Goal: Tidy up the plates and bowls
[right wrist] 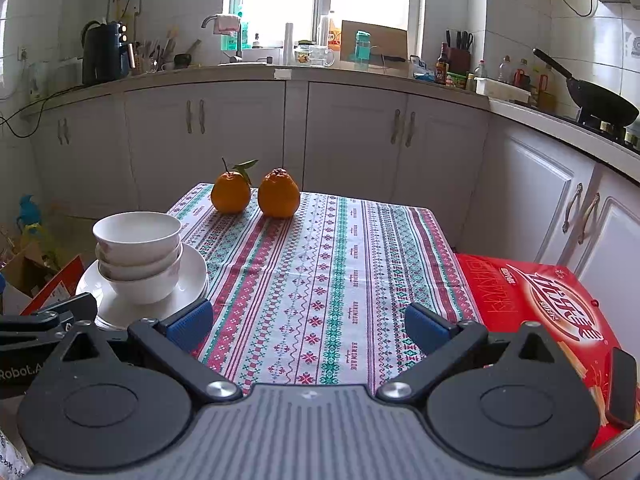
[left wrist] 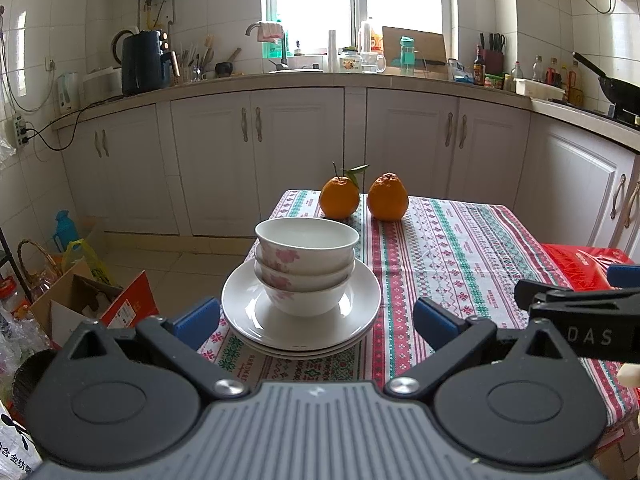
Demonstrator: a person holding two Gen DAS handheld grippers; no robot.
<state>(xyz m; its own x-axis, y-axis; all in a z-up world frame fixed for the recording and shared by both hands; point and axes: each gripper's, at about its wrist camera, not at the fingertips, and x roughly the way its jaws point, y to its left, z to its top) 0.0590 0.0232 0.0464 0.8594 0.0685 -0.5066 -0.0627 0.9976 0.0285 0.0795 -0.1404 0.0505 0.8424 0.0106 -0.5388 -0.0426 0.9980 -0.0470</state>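
Three white bowls with pink flowers (left wrist: 306, 262) stand nested on a stack of white plates (left wrist: 244, 300) at the table's left edge. The same stack of bowls (right wrist: 138, 256) and plates (right wrist: 192, 276) shows at the left in the right wrist view. My left gripper (left wrist: 316, 318) is open and empty, just in front of the plates. My right gripper (right wrist: 308, 326) is open and empty over the patterned tablecloth (right wrist: 320, 264), to the right of the stack.
Two oranges (left wrist: 362, 198) sit at the table's far edge. A red box (right wrist: 540, 308) lies at the table's right side. Cardboard boxes and bags (left wrist: 80, 300) crowd the floor on the left. Kitchen cabinets (left wrist: 256, 152) and a cluttered counter stand behind.
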